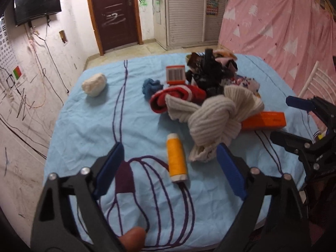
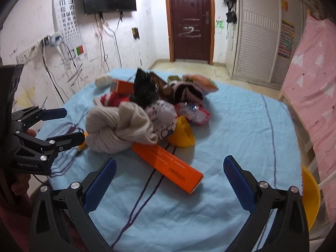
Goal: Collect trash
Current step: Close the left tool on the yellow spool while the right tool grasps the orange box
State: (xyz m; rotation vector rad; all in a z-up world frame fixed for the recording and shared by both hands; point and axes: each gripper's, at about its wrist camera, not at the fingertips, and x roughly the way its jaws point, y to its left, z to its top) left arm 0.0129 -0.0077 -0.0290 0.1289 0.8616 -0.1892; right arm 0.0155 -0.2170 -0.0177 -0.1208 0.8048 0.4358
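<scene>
Left gripper (image 1: pixel 170 164): jaws apart, nothing pinched, yellow thread spool (image 1: pixel 176 157) lying between the blue pads on the blue cloth (image 1: pixel 88 126); right gripper (image 2: pixel 170 180) likewise spread and empty, the long orange box (image 2: pixel 168 163) just ahead of it. Best approach, I judge: lower the left squarely over the spool and close across its width so it cannot roll, clear of the knotted cream knit (image 1: pixel 212 117) touching the box. Farther back, the mixed pile (image 2: pixel 168 92) and a white ball (image 1: pixel 93 84) sit well apart.
</scene>
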